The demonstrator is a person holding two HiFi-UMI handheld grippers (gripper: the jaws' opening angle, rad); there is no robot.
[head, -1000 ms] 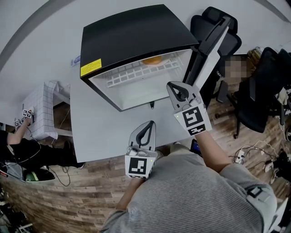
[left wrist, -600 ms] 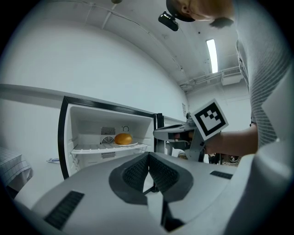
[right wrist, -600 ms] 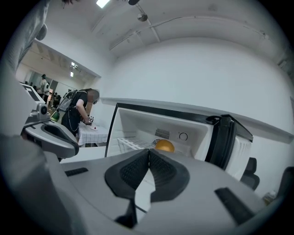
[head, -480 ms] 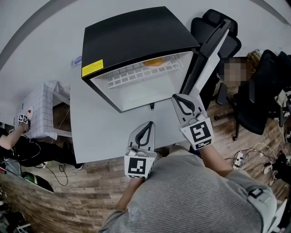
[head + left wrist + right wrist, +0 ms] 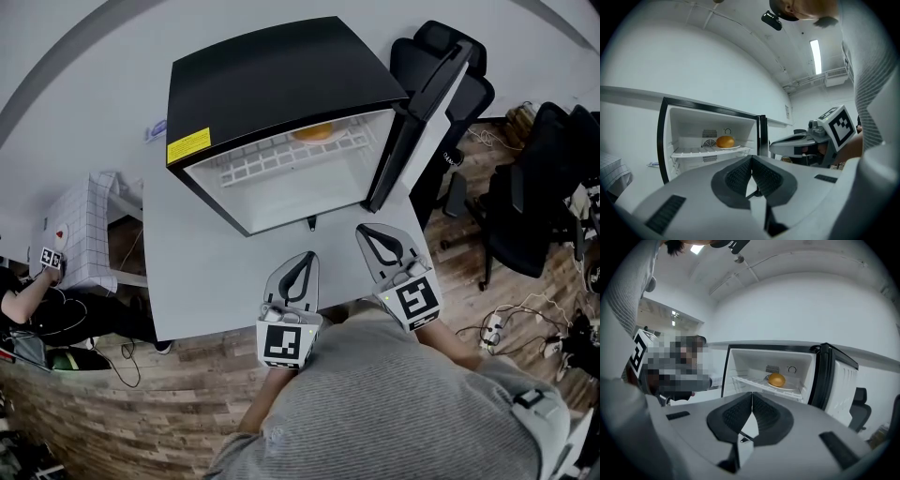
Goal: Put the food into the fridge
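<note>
A black mini fridge (image 5: 281,84) stands on the white table (image 5: 216,272) with its door (image 5: 417,112) swung open to the right. An orange round food item (image 5: 314,132) lies on a white plate on the wire shelf inside, also seen as the food (image 5: 725,141) and the food (image 5: 776,379) in the gripper views. My left gripper (image 5: 303,259) rests near the table's front edge, shut and empty. My right gripper (image 5: 373,232) is beside it, in front of the fridge's right corner, shut and empty.
Black office chairs (image 5: 525,187) stand right of the table, one behind the fridge door. A white grid-patterned stand (image 5: 80,230) is at the left, with another person's hand beside it. Cables and a power strip (image 5: 492,328) lie on the wooden floor.
My right gripper has drawn back from the fridge opening toward me and now sits level with the left one. The left gripper has stayed put.
</note>
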